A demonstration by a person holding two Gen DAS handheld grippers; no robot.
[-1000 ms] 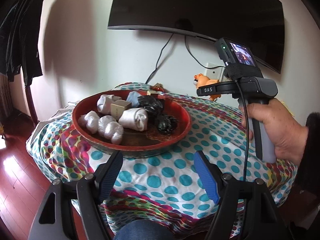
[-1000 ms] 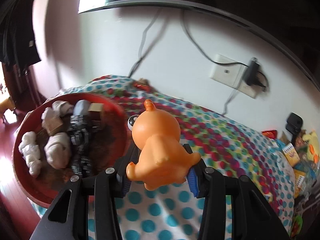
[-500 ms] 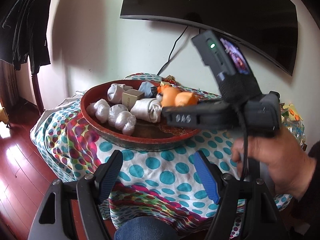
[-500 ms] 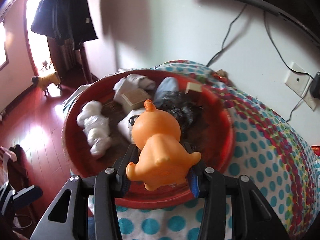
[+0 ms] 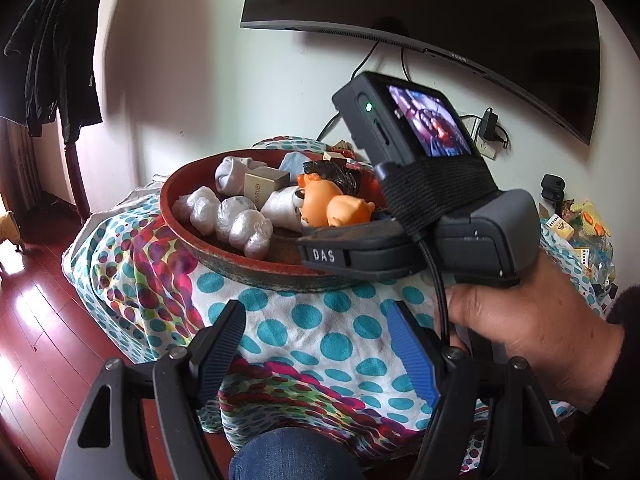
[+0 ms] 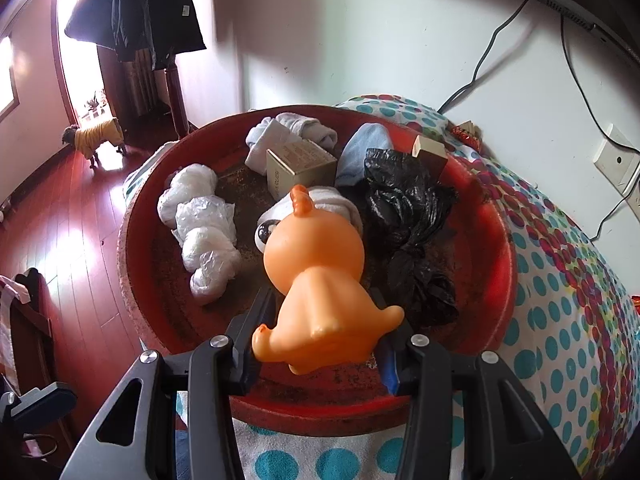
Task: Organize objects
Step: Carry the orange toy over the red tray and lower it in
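Orange toy over the red tray

The right gripper [image 6: 320, 328] clamps the orange toy [image 6: 316, 276] by its body, head pointing away, above the near part of the red tray [image 6: 132, 216] (whether it touches the tray floor is unclear). The left gripper [image 5: 316, 344] hangs with jaws wide apart and nothing between them, over the dotted cloth [image 5: 320, 320] in front of the tray.

Both wrist cams face the red tray [image 5: 248, 266] [image 6: 132, 240]; right cam nearer, steeper.
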